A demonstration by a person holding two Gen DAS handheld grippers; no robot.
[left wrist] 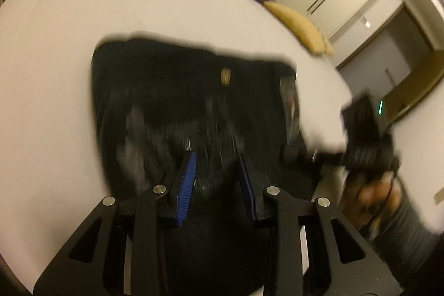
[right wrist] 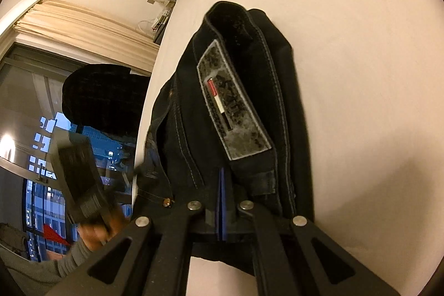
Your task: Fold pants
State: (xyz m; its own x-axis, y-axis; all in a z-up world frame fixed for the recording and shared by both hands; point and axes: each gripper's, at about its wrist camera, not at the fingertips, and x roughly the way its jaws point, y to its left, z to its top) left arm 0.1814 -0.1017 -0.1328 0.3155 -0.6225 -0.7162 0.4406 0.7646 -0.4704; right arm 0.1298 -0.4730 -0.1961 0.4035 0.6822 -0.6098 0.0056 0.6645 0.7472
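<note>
- Dark folded pants (left wrist: 191, 101) lie in a compact stack on a white bed (left wrist: 55, 74), waistband patch (right wrist: 233, 101) facing up.
- The left gripper (left wrist: 216, 171) hangs over the near part of the pants, blue-padded jaws spread apart, holding nothing.
- The right gripper (right wrist: 223, 201) has its jaws pressed together at the pants' near edge; whether cloth is pinched is unclear.
- A yellow pillow (left wrist: 299, 27) lies at the bed's far edge.

Matt dark denim pants (right wrist: 244, 113) on smooth cloth sheet (right wrist: 360, 46).
</note>
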